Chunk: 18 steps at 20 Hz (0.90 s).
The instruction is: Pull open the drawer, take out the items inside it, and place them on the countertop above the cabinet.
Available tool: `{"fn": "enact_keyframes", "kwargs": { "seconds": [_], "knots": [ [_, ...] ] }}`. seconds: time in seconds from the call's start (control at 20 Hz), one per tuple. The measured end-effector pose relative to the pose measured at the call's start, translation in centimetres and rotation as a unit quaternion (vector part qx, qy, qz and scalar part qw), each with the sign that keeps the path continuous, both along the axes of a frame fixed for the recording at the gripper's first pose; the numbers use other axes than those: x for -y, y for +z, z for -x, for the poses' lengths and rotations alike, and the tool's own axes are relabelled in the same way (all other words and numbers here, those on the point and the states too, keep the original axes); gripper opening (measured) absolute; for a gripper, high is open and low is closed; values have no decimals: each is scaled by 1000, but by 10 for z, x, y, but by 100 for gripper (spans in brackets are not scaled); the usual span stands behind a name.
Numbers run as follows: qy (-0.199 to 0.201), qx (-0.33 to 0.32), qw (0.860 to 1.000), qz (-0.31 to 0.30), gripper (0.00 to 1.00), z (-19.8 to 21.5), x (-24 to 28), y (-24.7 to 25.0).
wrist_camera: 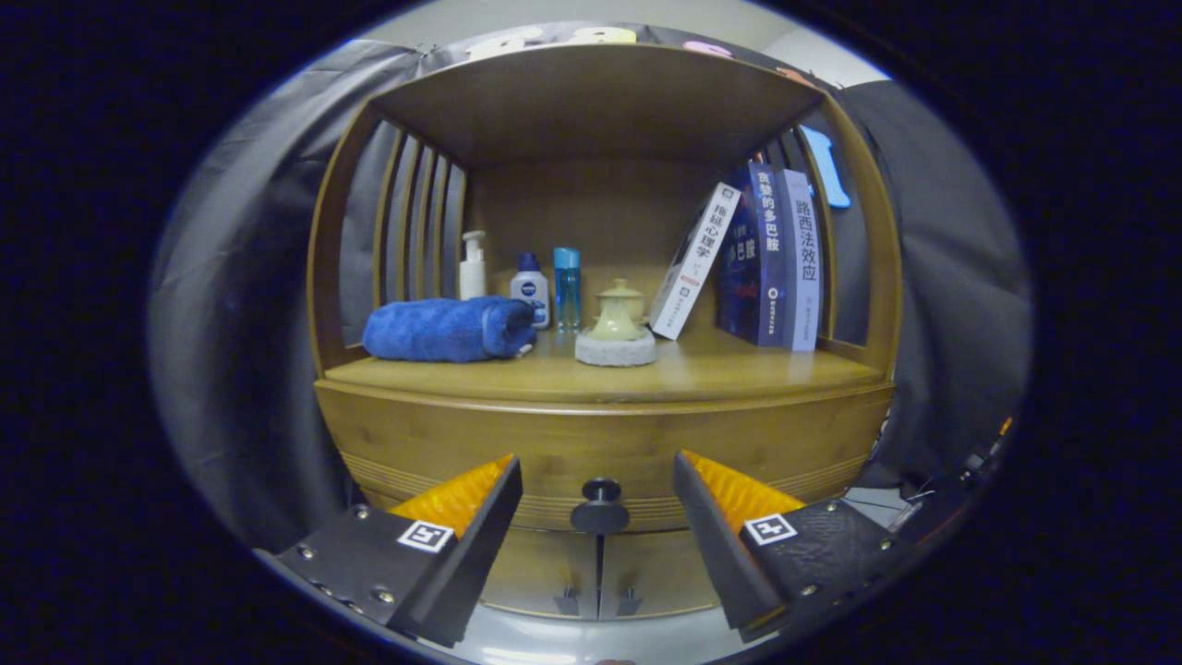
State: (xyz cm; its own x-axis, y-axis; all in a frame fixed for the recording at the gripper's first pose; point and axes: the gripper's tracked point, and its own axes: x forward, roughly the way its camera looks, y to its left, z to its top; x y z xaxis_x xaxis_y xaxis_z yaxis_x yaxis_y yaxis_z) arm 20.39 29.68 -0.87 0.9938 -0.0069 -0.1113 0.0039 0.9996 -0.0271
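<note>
A wooden cabinet stands straight ahead. Its drawer front (pixel 600 443) is closed, flush with the cabinet face, and carries a round dark knob (pixel 600 503). My gripper (pixel 598 480) is open, and the knob sits between the two fingers, level with their tips, without touching either. The countertop (pixel 739 374) runs above the drawer as the floor of an open shelf bay. The drawer's contents are hidden behind its front.
On the countertop lie a rolled blue towel (pixel 448 328), a white pump bottle (pixel 473 266), a small white bottle with blue cap (pixel 531 288), a blue bottle (pixel 567 288), a lidded ceramic jar on a stone coaster (pixel 617 328) and several leaning books (pixel 753 259). Two small doors (pixel 600 573) sit below the drawer.
</note>
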Motion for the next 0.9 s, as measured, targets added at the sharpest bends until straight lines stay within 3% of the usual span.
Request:
{"fn": "enact_keyframes", "kwargs": {
  "seconds": [0.45,0.9],
  "knots": [
    [14,42,999,31,98,77,-21,82],
    [48,88,995,8,98,157,-36,155]
  ]
}}
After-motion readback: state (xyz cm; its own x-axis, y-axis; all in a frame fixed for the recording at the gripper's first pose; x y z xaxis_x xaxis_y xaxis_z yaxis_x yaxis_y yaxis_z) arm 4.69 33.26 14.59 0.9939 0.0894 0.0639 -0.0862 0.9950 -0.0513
